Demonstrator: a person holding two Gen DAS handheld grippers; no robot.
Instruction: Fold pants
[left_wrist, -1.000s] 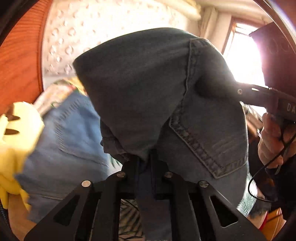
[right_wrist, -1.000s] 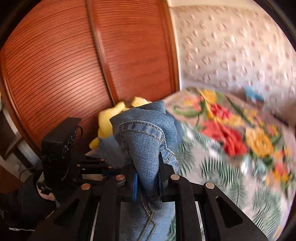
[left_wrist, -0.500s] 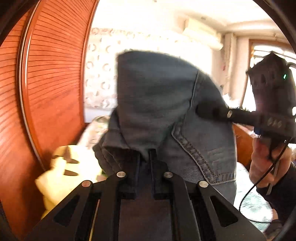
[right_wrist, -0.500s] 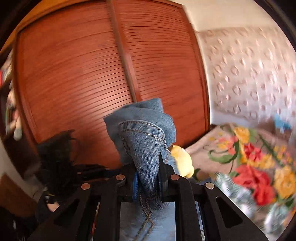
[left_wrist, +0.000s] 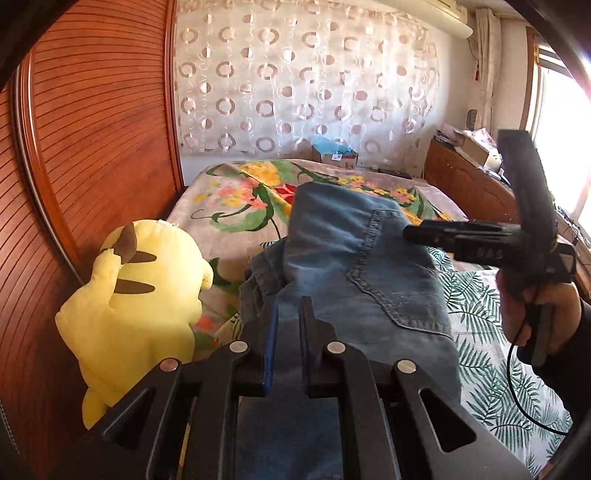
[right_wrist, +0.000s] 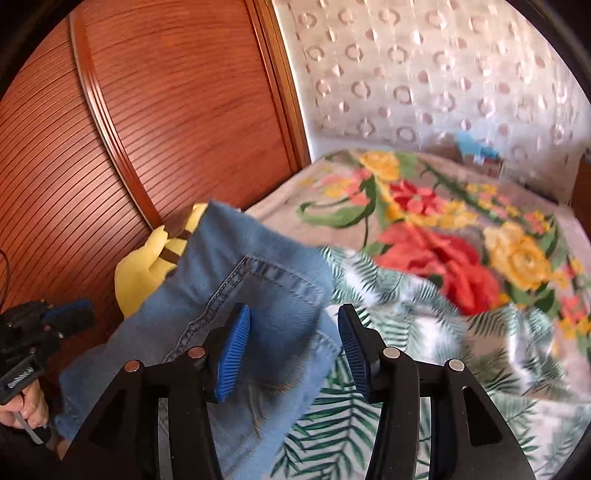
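The blue denim pants (left_wrist: 354, 273) lie bunched on the flowered bedspread (left_wrist: 236, 206), back pocket up. My left gripper (left_wrist: 286, 314) is shut on the pants' waist edge. In the left wrist view the right gripper (left_wrist: 410, 232) reaches in from the right above the pocket, held by a hand. In the right wrist view my right gripper (right_wrist: 293, 314) is open, its blue pads wide apart, and the pants (right_wrist: 236, 295) lie loose under and left of the gap.
A yellow plush toy (left_wrist: 136, 291) sits at the bed's left edge against the wooden wardrobe (left_wrist: 92, 129). A wooden cabinet (left_wrist: 469, 184) stands at the right. A curtain (left_wrist: 306, 77) hangs behind the bed. A box (left_wrist: 336, 155) lies at the far edge.
The right gripper has opened and let go of the denim. The pants have dropped from held up in the air onto the bed. The left gripper stays shut on them.
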